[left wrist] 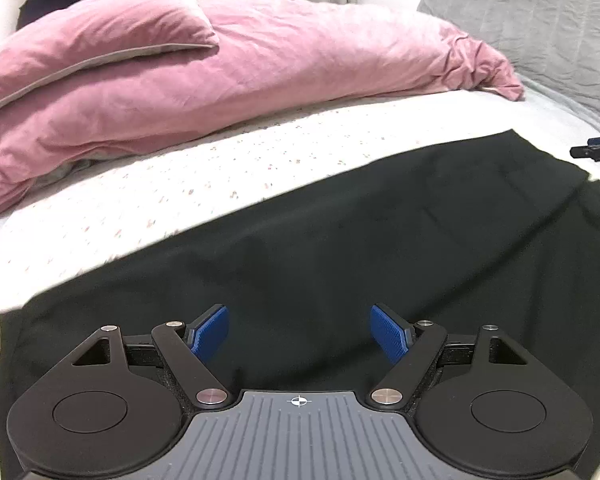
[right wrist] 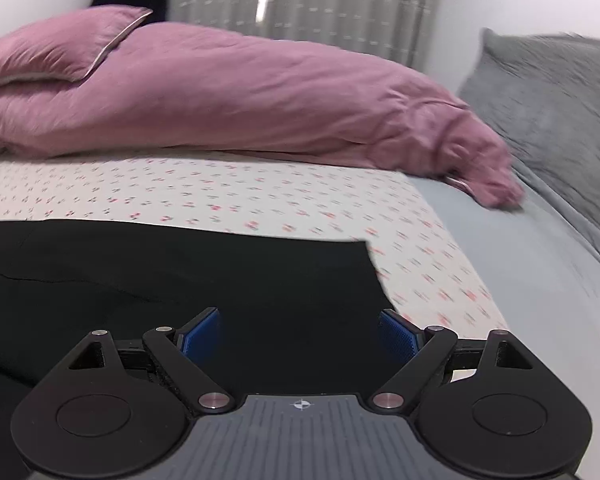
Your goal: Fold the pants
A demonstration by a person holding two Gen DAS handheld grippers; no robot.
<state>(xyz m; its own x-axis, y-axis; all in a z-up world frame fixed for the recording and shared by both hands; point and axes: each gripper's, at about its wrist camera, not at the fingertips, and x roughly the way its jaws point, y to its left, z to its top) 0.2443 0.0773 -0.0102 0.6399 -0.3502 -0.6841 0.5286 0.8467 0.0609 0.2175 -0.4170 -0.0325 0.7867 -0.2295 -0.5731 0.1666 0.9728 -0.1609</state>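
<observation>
Black pants (left wrist: 340, 240) flat on the bed (left wrist: 180, 184), soft and limp.
We've got both tongs, left (left wrist: 299, 336) and right (right wrist: 299, 338), spread, empty; we'd pinch a hem corner.

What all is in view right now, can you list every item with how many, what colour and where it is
pants: one, black, spread flat on the near part of the bed
duvet: one, pink, bunched along the far side of the bed
pillow: one, pink, on top of the duvet's left end
bed sheet: one, white with small pink print, under the pants
grey bedding: one pile, grey, at the right end of the bed
curtain: one, grey, behind the bed
left gripper: one, black with blue pads, open above the pants, nothing in it
right gripper: one, black with blue pads, open over the pants' right end, nothing in it
</observation>
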